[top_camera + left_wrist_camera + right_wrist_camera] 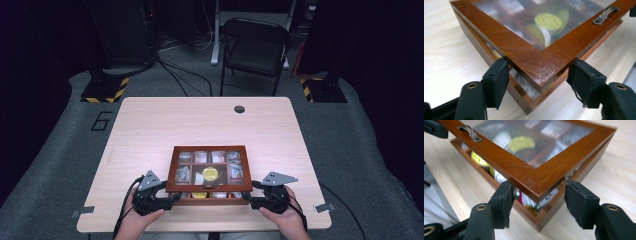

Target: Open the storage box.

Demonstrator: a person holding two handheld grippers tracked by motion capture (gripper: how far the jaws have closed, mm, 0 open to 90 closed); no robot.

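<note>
A brown wooden box (pixel 172 172) with a glass-paned lid sits near the table's front edge, with sachets and a yellow round packet (pixel 210 173) in its compartments. The lid (pixel 529 55) is lifted slightly off the base (pixel 524 106), leaving a gap along the front. My left gripper (pixel 170 197) (pixel 539 63) is at the lid's front left corner, jaws wide apart, both pads tucked against the corner's underside. My right gripper (pixel 247 200) (pixel 539 185) stands the same way at the front right corner of the lid (pixel 529 170). A metal handle (pixel 470 132) (pixel 605 15) is on the lid's front rail.
The light wooden table (pixel 150 130) has a dark cable hole (pixel 239 109) at the far right. A folding chair (pixel 255 47) stands beyond it. The table's front edge lies just behind both hands.
</note>
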